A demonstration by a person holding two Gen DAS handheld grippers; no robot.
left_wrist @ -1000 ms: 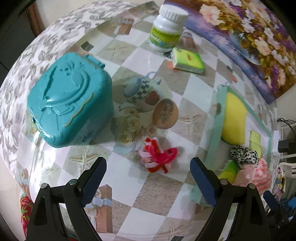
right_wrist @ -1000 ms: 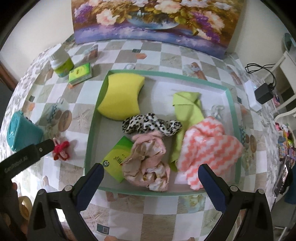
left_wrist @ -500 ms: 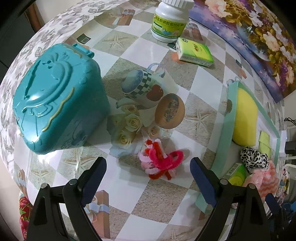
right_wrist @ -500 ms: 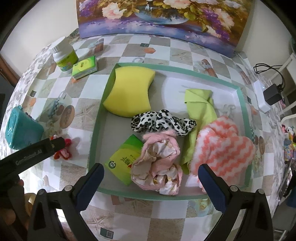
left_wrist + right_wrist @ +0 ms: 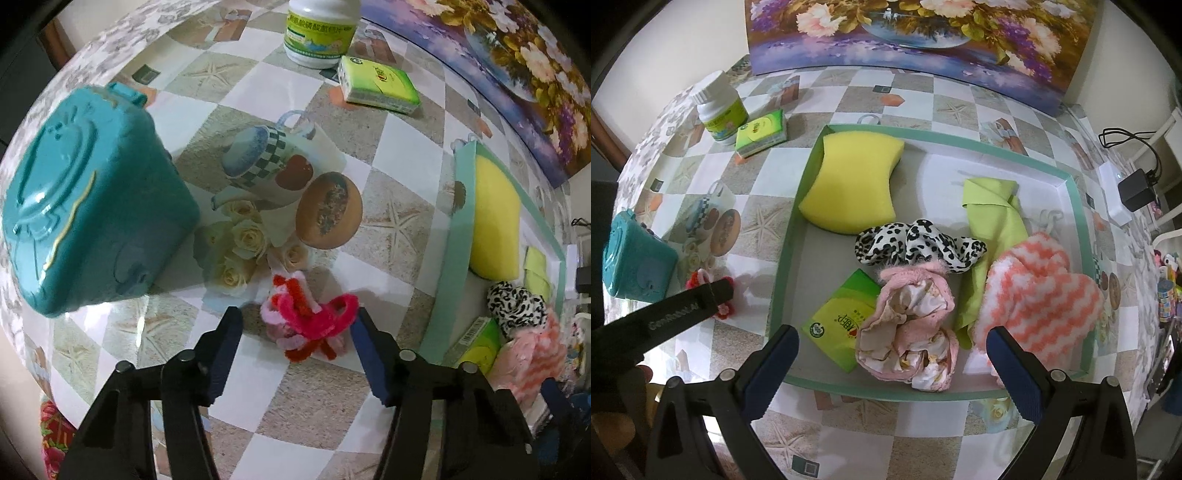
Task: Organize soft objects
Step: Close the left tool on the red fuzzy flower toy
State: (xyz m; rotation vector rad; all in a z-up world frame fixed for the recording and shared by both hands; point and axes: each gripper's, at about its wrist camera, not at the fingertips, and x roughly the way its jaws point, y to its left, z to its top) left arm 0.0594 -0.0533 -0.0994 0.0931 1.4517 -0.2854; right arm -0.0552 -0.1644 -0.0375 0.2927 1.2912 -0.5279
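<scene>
A fuzzy pink and red pipe-cleaner toy [image 5: 310,321] lies on the checked tablecloth, left of the green tray [image 5: 448,236]. My left gripper [image 5: 295,317] points straight down over it and its jaws are closing, with the toy between them; the right pad is at the toy's loop, the left pad still apart. In the right wrist view the toy [image 5: 700,277] is partly hidden behind that gripper's black finger [image 5: 683,306]. My right gripper [image 5: 892,334] hangs open over the tray's [image 5: 794,225] near edge, holding nothing. The tray holds a yellow sponge [image 5: 853,181], spotted scrunchie [image 5: 916,243], green cloth [image 5: 993,218], pink cloth [image 5: 912,325] and striped sock [image 5: 1041,295].
A teal plastic case [image 5: 85,206] stands close to the left of the toy. A white bottle [image 5: 319,29] and a green tissue pack [image 5: 380,85] sit further back. Another tissue pack [image 5: 842,321] lies in the tray. A flower painting [image 5: 923,33] leans at the table's back.
My left gripper has sunk toward the pipe-cleaner toy and its jaws have come in around it. The right gripper has stayed over the tray.
</scene>
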